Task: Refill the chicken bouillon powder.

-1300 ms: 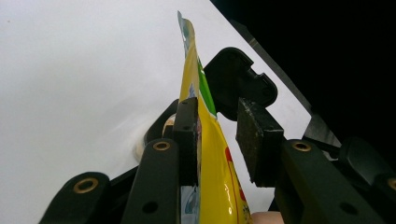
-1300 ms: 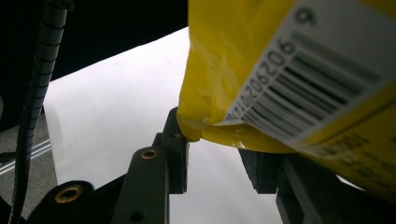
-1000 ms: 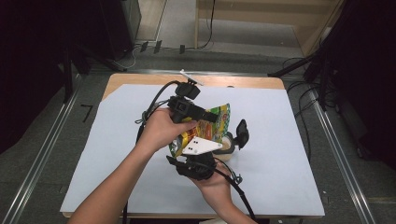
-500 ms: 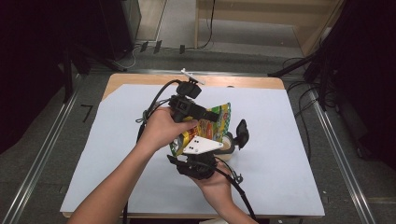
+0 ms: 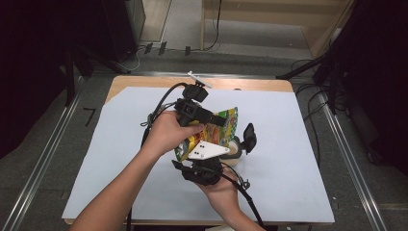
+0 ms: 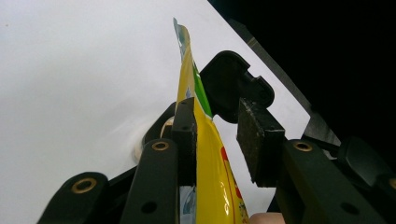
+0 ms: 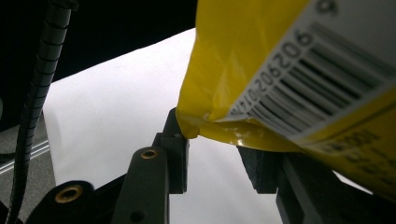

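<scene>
**Both grippers at a yellow snack bag over the table centre**

Left hand (image 5: 166, 132): the forearm enters from the near left edge and runs diagonally toward the middle of the table (image 5: 120, 202). The hand wraps the body of the left gripper (image 5: 219, 120), which points to the right, its cable looping off to the far left.

Left gripper state: the jaws stand partly spread. In the left gripper view the snack bag (image 6: 210, 154) passes edge-on between them. It lies against the left pad (image 6: 186, 135); a clear gap separates it from the right pad (image 6: 257, 140). No pinch is visible.

Right hand (image 5: 222, 187): it comes in from the near edge, just right of centre, and carries the right gripper (image 5: 243, 144) beneath the bag, with the grey plate (image 5: 206, 150) uppermost.

Right gripper state: the jaws are partly spread. In the right gripper view the bag's barcode end (image 7: 299, 79) hangs over the jaws; whether either pad touches it cannot be told.

Bag location: the snack bag (image 5: 226, 126) is at the table centre, between the two grippers, above the white sheet (image 5: 298, 144). A round tape roll (image 5: 234, 150) lies just beside the right gripper.
</scene>
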Action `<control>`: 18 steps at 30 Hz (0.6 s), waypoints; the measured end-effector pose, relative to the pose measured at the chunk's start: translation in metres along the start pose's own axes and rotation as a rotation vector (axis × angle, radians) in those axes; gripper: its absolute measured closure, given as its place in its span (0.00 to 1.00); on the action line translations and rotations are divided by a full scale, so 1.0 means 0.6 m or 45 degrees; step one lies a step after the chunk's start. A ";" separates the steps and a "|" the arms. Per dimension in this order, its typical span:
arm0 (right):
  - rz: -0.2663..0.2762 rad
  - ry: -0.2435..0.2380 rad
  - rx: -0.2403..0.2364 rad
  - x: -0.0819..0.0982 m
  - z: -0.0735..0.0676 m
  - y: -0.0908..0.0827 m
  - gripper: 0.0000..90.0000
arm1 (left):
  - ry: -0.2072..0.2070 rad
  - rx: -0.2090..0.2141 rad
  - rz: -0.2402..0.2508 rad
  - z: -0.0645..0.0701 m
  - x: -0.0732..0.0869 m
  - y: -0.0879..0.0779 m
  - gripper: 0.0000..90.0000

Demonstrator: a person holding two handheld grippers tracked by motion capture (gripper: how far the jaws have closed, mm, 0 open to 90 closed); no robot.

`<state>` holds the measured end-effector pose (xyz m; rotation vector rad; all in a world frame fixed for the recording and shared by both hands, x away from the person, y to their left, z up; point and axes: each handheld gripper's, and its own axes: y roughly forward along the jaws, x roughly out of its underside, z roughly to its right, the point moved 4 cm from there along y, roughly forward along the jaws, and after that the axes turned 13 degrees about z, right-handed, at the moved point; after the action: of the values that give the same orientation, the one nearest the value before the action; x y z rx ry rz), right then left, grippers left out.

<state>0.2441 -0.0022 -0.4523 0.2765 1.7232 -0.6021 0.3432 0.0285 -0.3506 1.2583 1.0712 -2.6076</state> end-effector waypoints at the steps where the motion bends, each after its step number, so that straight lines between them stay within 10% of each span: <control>1: 0.003 -0.003 0.000 0.000 0.001 0.000 0.74 | -0.003 0.002 0.001 0.000 0.000 0.000 0.76; 18: -0.013 -0.007 0.000 0.007 0.001 0.003 0.74 | -0.006 0.000 -0.012 -0.002 0.008 0.002 0.77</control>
<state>0.2445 -0.0019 -0.4569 0.2659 1.7204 -0.6103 0.3415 0.0295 -0.3552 1.2499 1.0785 -2.6159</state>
